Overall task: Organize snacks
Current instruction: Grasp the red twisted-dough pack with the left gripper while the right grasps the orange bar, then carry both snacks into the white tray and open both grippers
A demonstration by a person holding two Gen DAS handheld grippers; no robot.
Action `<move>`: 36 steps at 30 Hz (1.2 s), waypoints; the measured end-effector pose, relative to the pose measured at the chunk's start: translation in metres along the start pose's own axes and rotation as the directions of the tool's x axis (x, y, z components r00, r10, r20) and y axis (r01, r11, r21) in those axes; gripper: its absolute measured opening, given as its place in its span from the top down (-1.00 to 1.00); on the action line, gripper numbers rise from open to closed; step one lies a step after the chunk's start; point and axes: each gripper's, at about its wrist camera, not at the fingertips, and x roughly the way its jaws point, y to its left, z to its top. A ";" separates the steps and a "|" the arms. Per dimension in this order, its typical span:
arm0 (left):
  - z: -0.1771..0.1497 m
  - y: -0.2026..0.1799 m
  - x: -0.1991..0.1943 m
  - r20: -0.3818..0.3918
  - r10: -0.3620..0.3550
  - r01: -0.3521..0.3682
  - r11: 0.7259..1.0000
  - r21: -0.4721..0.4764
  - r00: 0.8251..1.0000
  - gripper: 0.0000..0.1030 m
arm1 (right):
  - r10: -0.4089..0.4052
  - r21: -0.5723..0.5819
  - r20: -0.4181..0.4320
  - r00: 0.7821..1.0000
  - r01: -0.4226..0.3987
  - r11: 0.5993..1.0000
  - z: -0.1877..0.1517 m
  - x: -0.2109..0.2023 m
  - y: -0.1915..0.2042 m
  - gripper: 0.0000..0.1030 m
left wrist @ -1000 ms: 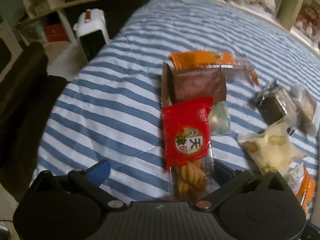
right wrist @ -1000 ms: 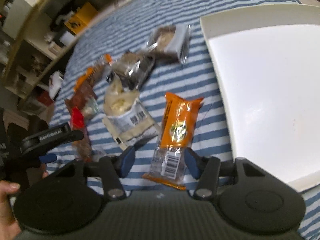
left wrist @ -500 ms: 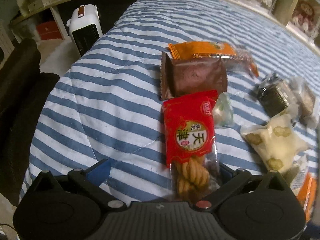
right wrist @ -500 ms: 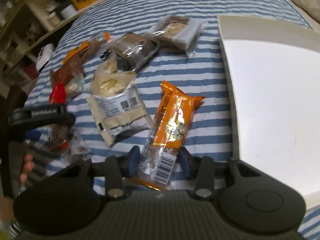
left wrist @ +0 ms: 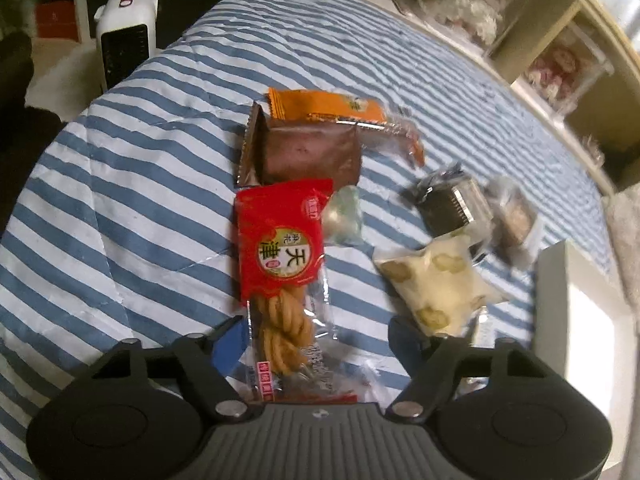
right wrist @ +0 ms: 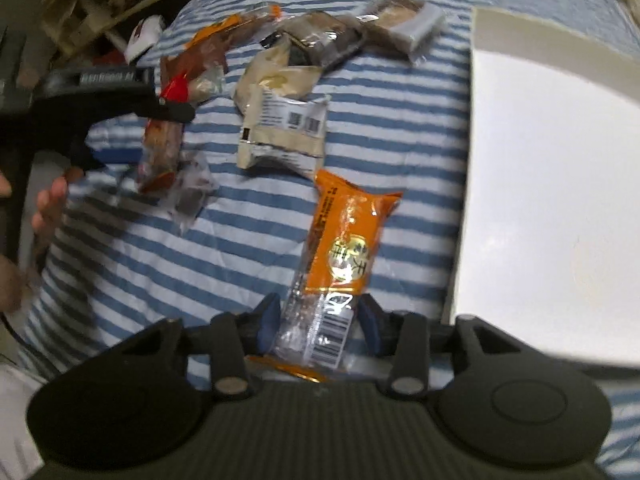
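Blue-and-white striped bedding carried the whole scatter of snacks, with shelving along the far wall and a white tray lying at the right edge of the bed.

From the left wrist camera, the left gripper stood over the clear tail of the red twisted-dough packet. Its jaws had just been closing, and the packet lay between them. One blue pad sat against the packet's left edge, while the other stood apart from it, so no pinch had formed. A brown packet lay just beyond the red one, partly over an orange wrapper; a cream bag lay to the right.

From the right wrist camera, the right gripper was narrowed around the clear, barcoded end of the orange packet, just beside the tray. The jaws had just eased apart slightly, and blur made it hard to tell whether the pads truly pressed on the film.

Both grabs looked set to take thin, slippery wrapper ends rather than the solid contents. If the right packet was lifted on film alone, it could slide out short of the tray. On the left, the off-centre pad could push the packet sideways on the soft quilt, or a neighbouring crinkled wrapper could be caught too.
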 end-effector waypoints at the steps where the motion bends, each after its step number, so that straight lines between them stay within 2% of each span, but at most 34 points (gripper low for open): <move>1: 0.000 0.000 0.003 -0.002 0.013 -0.013 1.000 0.005 1.000 -0.32 | 0.015 0.046 -0.001 1.000 -0.015 0.999 0.001 0.000 -0.005 0.02; 5: 0.000 0.005 0.008 0.009 0.043 -0.043 0.999 0.010 0.999 -0.25 | 0.047 0.220 0.001 0.999 -0.046 0.974 0.005 0.006 -0.019 -0.01; 8: 0.001 0.006 0.008 0.016 0.054 -0.054 0.998 0.009 0.998 -0.15 | 0.033 0.251 0.006 0.999 -0.033 0.967 0.007 0.011 -0.017 -0.02; 10: 0.002 0.007 0.007 0.017 0.072 -0.072 0.997 -0.003 0.997 0.08 | 0.016 0.259 0.002 1.000 -0.016 0.966 0.007 0.014 -0.015 -0.02; 11: 0.002 0.008 0.006 0.015 0.077 -0.076 0.997 -0.009 0.997 0.08 | 0.006 0.258 0.000 1.000 -0.006 0.966 0.007 0.018 -0.014 -0.01; 17: -0.006 0.006 -0.005 0.016 0.099 -0.099 0.995 0.009 0.995 0.13 | -0.018 0.165 0.021 1.000 0.014 0.986 -0.001 0.022 -0.008 0.19; 23: -0.019 -0.005 -0.029 0.055 0.092 -0.095 0.994 0.048 0.994 0.13 | -0.011 0.067 0.111 0.994 0.003 0.998 0.000 -0.002 0.007 0.21; 27: -0.030 -0.022 -0.054 0.104 0.071 -0.081 0.992 0.101 0.992 0.13 | 0.003 0.047 0.191 0.982 -0.012 0.999 0.005 -0.026 0.008 0.22; 36: -0.044 -0.083 -0.101 0.198 -0.030 -0.017 0.972 0.234 0.980 0.13 | -0.035 -0.027 0.347 0.937 0.047 0.999 0.016 -0.086 -0.012 0.21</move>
